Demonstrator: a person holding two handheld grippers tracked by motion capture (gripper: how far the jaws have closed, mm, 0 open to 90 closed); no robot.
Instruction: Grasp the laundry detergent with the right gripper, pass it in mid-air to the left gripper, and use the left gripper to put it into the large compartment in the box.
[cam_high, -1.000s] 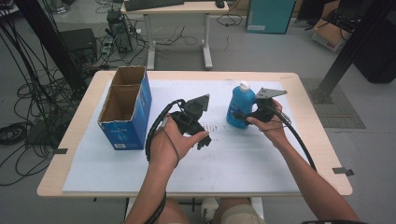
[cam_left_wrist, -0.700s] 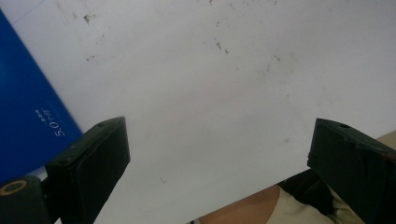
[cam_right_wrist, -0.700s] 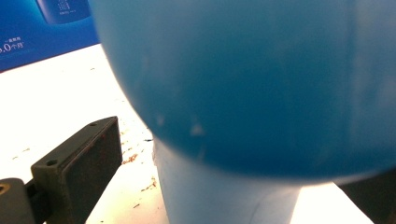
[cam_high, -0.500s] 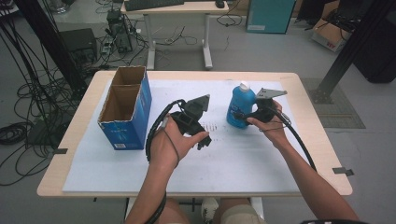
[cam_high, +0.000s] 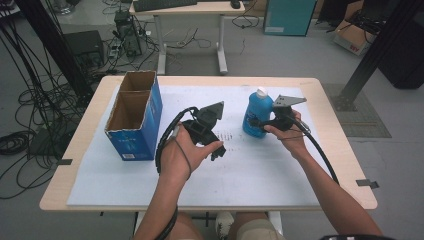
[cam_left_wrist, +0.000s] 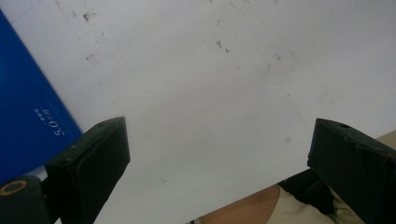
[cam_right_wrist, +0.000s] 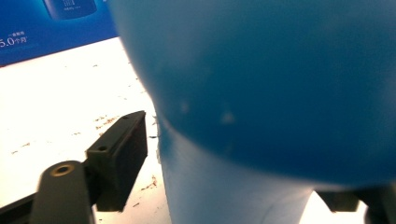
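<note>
Table (cam_high: 330, 200) carried a paper sheet (cam_high: 250, 180) over most of its top. Open box (cam_high: 134, 117) stood on the sheet's left side, two compartments, one nearer and one farther. Bottle (cam_high: 257, 114) stood upright right of centre, toward the far edge. Left gripper (cam_high: 216, 152) sat between box and bottle; right gripper (cam_high: 256, 121) was at the bottle's right.

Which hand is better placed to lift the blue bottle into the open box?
The right. The right tool already has the blue bottle between its jaws, which have just been closing. The left tool is open over bare white paper, beside the box.
</note>
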